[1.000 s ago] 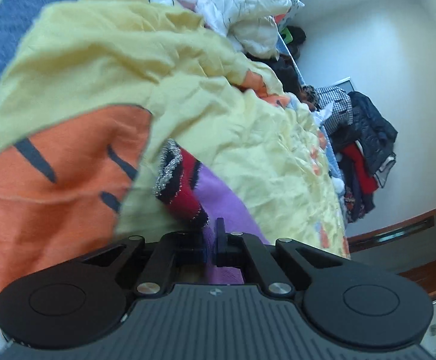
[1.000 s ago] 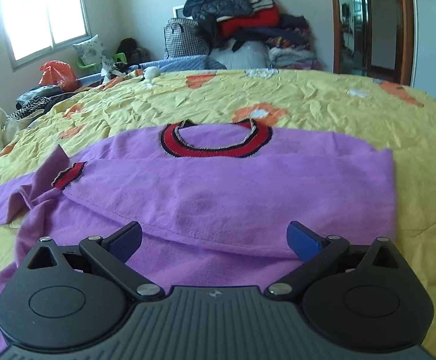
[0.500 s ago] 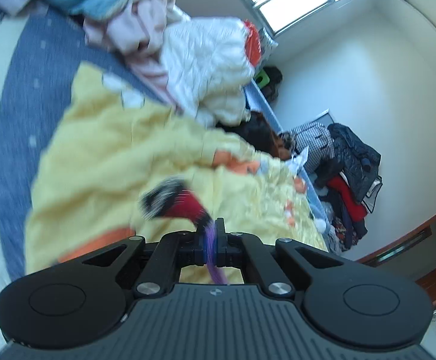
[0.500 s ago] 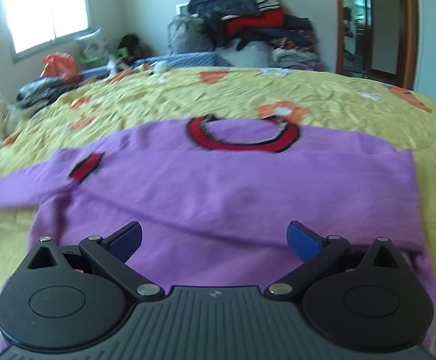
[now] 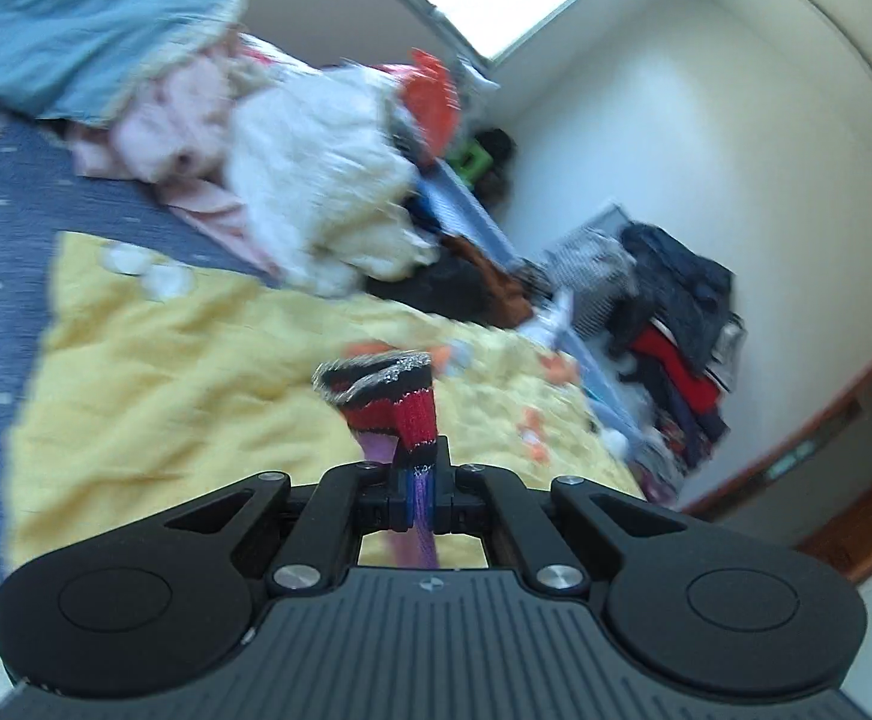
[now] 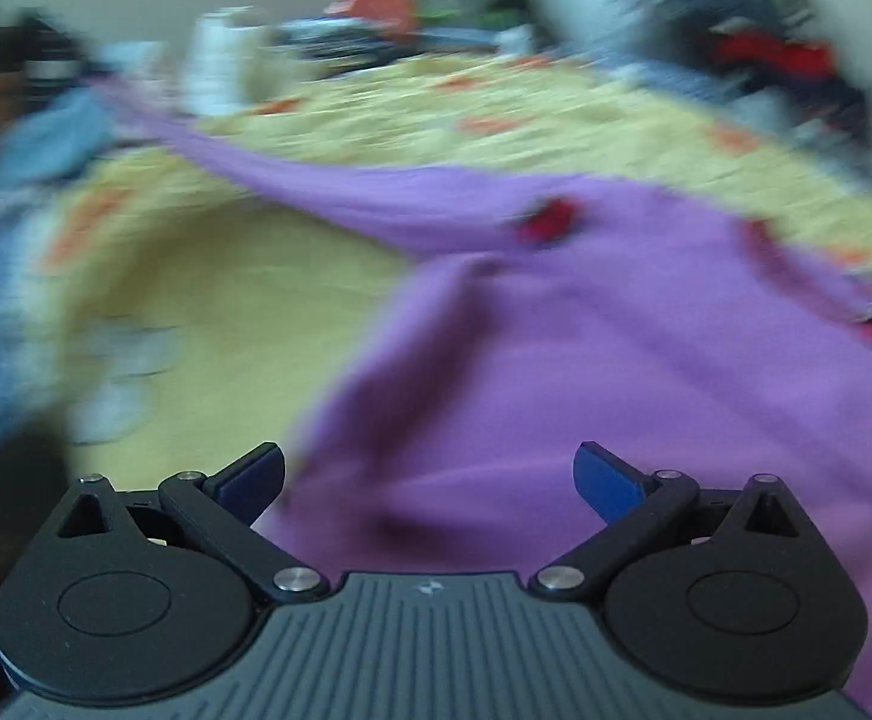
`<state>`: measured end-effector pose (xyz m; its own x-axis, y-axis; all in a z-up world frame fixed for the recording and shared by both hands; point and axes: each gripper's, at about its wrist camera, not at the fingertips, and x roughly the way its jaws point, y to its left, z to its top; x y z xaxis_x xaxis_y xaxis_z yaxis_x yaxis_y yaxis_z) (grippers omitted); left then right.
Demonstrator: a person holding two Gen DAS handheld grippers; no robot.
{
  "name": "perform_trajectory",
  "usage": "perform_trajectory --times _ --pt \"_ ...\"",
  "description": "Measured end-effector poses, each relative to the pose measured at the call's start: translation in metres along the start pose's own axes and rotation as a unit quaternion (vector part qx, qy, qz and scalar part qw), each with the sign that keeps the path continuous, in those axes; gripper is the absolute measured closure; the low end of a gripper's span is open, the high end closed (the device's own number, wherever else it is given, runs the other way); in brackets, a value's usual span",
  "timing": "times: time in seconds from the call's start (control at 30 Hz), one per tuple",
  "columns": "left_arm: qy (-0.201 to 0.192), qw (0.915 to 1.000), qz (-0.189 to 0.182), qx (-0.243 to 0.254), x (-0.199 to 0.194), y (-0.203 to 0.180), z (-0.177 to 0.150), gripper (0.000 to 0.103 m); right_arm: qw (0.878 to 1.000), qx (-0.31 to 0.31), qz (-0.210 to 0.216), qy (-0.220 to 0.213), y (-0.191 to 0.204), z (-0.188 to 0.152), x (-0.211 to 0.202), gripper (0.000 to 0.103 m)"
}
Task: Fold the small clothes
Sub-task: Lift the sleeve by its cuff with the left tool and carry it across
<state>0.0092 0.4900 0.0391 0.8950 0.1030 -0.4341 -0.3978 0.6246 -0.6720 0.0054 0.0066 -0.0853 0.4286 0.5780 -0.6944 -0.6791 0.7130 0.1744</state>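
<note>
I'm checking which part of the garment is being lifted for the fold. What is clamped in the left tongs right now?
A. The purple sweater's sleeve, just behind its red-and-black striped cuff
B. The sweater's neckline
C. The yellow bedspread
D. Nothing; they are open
A: in the left wrist view the left tongs are shut on the purple sweater's sleeve, with the red-and-black striped cuff sticking out beyond the tips, above the yellow bedspread.

Left gripper (image 5: 420, 495) has lifted the sweater (image 6: 616, 360) cuff (image 5: 390, 399) off the bedspread (image 5: 195, 372); the sleeve now stretches far-left.
</note>
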Motion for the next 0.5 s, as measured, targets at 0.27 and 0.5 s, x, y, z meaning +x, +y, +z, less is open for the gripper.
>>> perform_trajectory --times 0.27,0.5 --pt "0.074 0.9861 -0.113 0.096 0.058 -0.135 -0.044 0.101 0.99 0.139 0.01 0.0 -0.057 -0.026 -0.029 0.0" --pt "0.162 0.9435 -0.182 0.225 0.133 -0.288 -0.132 0.101 0.985 0.157 0.069 -0.032 -0.048 -0.05 -0.055 0.0"
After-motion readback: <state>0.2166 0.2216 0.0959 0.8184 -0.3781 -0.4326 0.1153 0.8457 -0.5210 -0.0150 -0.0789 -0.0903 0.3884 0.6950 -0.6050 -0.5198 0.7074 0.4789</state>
